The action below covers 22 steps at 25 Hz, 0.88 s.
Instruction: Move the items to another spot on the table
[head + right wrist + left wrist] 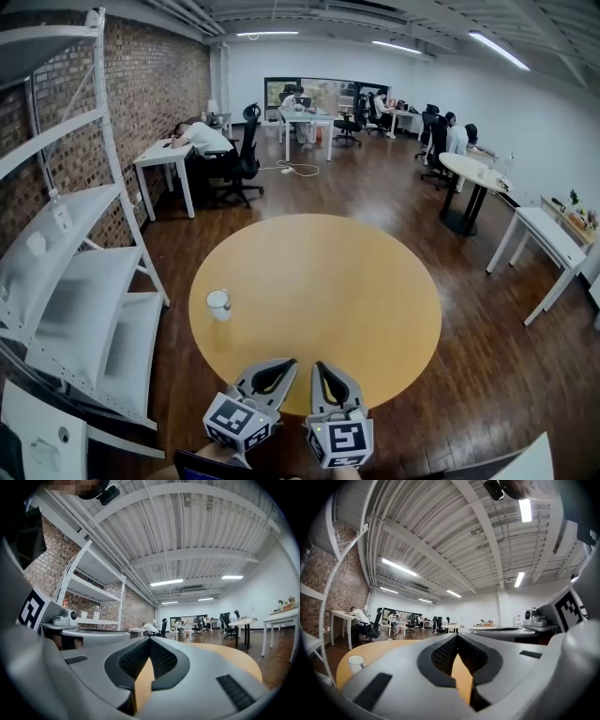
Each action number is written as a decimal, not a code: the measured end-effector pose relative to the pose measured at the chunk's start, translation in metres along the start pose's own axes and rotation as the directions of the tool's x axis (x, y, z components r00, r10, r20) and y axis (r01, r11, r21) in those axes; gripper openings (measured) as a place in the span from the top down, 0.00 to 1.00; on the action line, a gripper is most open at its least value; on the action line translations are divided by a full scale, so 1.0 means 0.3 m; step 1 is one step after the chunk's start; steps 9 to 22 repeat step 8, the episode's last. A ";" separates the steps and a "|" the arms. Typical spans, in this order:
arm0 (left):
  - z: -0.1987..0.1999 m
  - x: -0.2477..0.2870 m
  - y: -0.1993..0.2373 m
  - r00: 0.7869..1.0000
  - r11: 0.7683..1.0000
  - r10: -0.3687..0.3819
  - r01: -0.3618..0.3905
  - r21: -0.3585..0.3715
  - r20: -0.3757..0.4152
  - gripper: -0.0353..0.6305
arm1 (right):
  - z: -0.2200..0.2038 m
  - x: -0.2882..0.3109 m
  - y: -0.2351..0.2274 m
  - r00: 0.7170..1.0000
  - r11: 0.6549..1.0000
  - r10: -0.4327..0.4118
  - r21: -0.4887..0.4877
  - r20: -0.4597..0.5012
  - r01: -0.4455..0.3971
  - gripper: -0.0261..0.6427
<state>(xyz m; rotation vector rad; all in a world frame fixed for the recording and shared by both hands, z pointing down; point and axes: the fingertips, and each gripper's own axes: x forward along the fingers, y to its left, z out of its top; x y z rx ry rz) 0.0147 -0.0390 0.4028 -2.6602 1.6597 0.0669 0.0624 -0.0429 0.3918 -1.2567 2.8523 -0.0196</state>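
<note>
A small white cup (218, 304) stands near the left edge of the round wooden table (328, 281); nothing else lies on the tabletop. My left gripper (284, 366) and right gripper (320, 367) hover side by side over the table's near edge, both shut and holding nothing. In the left gripper view the left gripper (457, 640) has its tips together, and the cup (356, 662) sits low at the left on the table (379, 648). The right gripper (150, 642) in its own view is also shut, with the table (234, 656) stretching to its right.
A white shelving unit (84, 281) stands close to the table's left side against a brick wall. A white desk (548, 239) and a round dark-legged table (473, 178) are at the right. Desks, office chairs and seated people fill the far end of the room.
</note>
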 end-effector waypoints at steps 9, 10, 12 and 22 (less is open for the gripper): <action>0.007 0.008 -0.011 1.000 1.000 -0.003 0.003 -0.015 0.016 0.94 | -0.012 -0.004 0.005 1.000 1.000 -0.001 -0.030 -0.002 0.001 0.96; 0.007 0.008 -0.011 1.000 1.000 -0.003 0.003 -0.015 0.016 0.94 | -0.012 -0.004 0.005 1.000 1.000 -0.001 -0.030 -0.002 0.001 0.96; 0.007 0.008 -0.011 1.000 1.000 -0.003 0.003 -0.015 0.016 0.94 | -0.012 -0.004 0.005 1.000 1.000 -0.001 -0.030 -0.002 0.001 0.96; 0.007 0.008 -0.011 1.000 1.000 -0.003 0.003 -0.015 0.016 0.94 | -0.012 -0.004 0.005 1.000 1.000 -0.001 -0.030 -0.002 0.001 0.96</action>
